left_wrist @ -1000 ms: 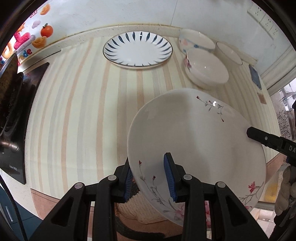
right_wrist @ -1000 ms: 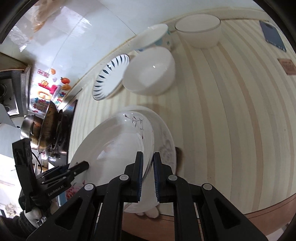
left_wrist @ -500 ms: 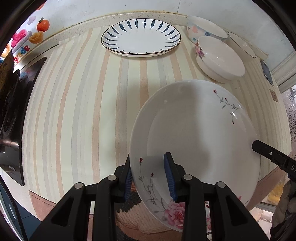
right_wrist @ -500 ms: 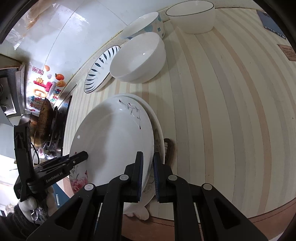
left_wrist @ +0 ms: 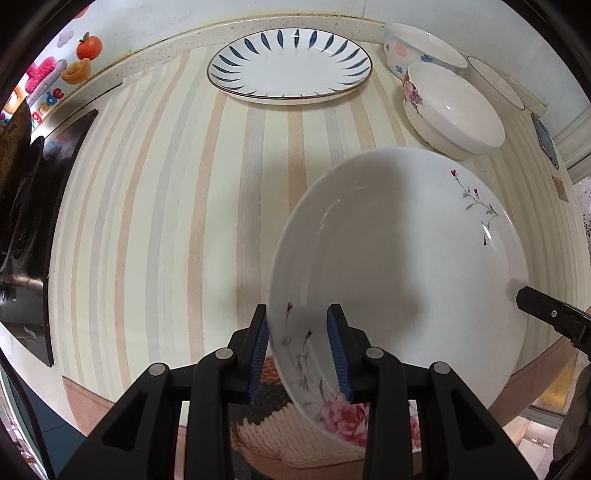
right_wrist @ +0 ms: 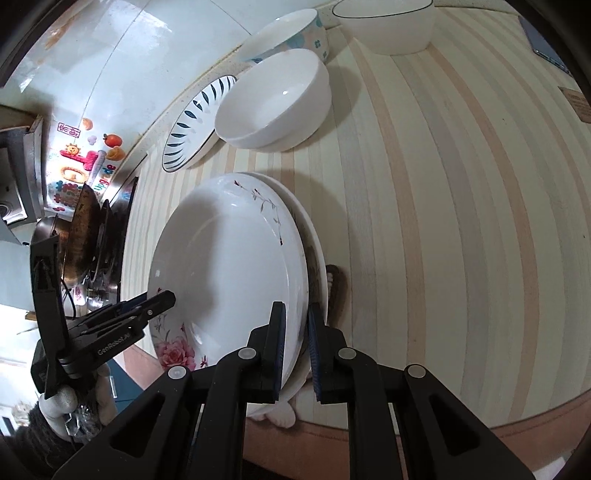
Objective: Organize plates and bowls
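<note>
Left and right wrist views of a shared grasp. We see the floral plate carried between both tools. The left tool is clamped on the plate's near rim, one blue pad under the rim and one on the inner face beside the red bud sprig. The right tool is closed on the opposite rim, its pads on either side of the thin edge; in the left view only its black tip shows, at the plate's right rim.

The plate is tilted and, in the right wrist view, lies directly over a second white plate that rests on the striped worktop at its front edge. A dark gap runs between the two rims on the right, so we judge the upper plate is not yet seated; whether the rims touch on the far side we cannot tell.

The relation that governs the coming move is vertical: the lower plate lies straight below the held one, and the line between the two tools spans the held plate's full width. We judge that both tools should descend together, keeping the plate level, before either lets go.

Well apart, at the back of the worktop, stand the blue-leaf plate, a plain white bowl, a bowl with coloured spots, and a dark-rimmed bowl.
</note>
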The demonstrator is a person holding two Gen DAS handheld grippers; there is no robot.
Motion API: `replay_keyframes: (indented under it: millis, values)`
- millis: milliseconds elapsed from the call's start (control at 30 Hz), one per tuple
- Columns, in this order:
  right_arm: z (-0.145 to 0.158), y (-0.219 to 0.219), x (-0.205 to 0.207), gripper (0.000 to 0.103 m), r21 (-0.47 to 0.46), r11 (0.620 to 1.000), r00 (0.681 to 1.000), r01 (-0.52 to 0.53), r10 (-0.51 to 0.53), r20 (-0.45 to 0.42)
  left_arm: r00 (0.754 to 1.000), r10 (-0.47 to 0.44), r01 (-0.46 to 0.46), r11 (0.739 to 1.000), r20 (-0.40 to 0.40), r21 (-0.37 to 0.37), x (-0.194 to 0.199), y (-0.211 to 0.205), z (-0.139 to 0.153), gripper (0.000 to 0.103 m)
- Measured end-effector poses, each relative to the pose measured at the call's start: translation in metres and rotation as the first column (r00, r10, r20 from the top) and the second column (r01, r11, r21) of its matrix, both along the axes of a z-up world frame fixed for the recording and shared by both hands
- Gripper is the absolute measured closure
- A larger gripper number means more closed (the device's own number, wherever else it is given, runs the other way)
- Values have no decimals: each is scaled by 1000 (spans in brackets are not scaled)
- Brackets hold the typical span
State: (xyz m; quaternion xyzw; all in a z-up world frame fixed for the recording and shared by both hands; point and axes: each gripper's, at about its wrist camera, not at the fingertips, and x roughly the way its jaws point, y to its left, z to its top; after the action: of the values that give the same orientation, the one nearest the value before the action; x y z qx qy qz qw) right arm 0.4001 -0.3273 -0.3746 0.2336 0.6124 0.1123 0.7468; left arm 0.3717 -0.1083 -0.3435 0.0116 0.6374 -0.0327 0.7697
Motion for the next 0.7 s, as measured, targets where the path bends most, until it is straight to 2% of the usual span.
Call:
replay_keyframes:
  millis: [133,300,333,367,400,433,533,700]
  values:
    - [14,-8,0,85,-24,999,999,21,-22,-24,999,42,-41,997,20,-60,4,17,35,74]
    - [61,-10,19,83,-12,999,999,52,-52,3,988,117,-105,988,102,-114,40,50,88,73]
    - [70,-7,27,80,1,998,998,55,-55,11,987,120,-106,987,110,-124,48,54,93,72]
    - [81,0,43,71,24,998,998,61,-61,19,986,121,-105,985,116,-134,65,62,99,72]
    - [87,7,57,66,39,997,998,63,-64,19,986,118,-102,986,118,-135,82,68,101,71]
    - [91,13,70,63,55,996,998,67,-68,18,987,113,-98,986,115,-134,94,72,100,71]
    - [88,46,138,63,74,995,997,72,-69,-42,992,92,-82,989,81,-120,142,88,88,71]
    - [58,80,226,63,-53,996,992,74,-79,-98,998,61,-62,993,-11,-97,213,110,46,71]
